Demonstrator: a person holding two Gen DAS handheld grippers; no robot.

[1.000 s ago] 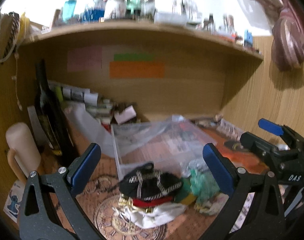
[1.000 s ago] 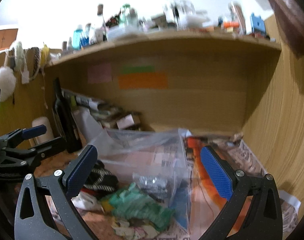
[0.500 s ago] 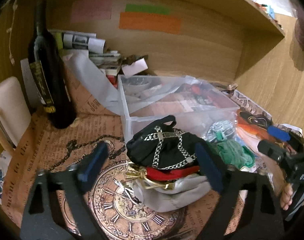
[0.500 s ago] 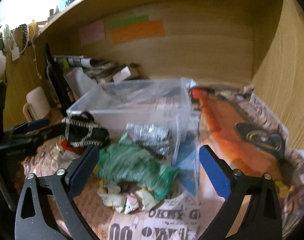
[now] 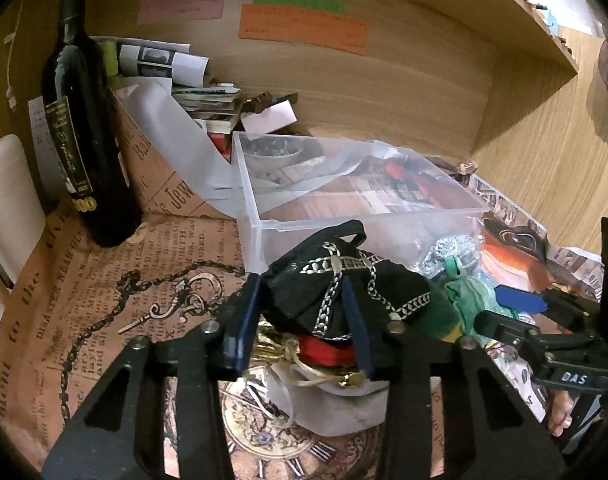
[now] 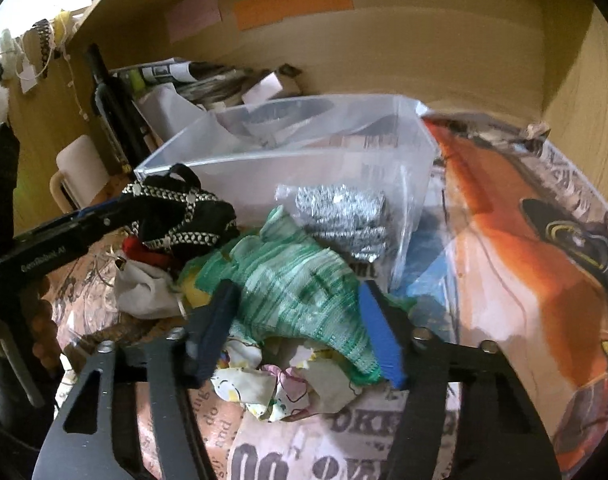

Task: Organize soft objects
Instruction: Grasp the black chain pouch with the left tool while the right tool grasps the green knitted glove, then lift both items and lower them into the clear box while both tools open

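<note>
A pile of soft things lies in front of a clear plastic bin (image 5: 260, 224). My left gripper (image 5: 304, 320) is closing around a black pouch with silver chain trim (image 5: 343, 280), its pads against both sides; red cloth and a white bag (image 5: 331, 408) lie under it. My right gripper (image 6: 300, 328) straddles a green knitted cloth (image 6: 288, 280), its pads at the cloth's sides. A silver scrubber in a clear bag (image 6: 343, 216) lies behind the cloth. Crumpled printed fabric (image 6: 272, 388) lies below it. The bin (image 6: 288, 160) holds no cloth.
A dark wine bottle (image 5: 84, 128) stands at the left, a cream mug (image 5: 8, 200) beside it. Papers and boxes (image 5: 200, 96) are stacked at the back wall. Newspaper-print paper (image 5: 104, 280) covers the desk. A wooden side wall (image 6: 583, 92) stands right.
Both grippers dropped and moved forward to the pile, and their jaws narrowed: the left around the black pouch, the right around the green cloth.
</note>
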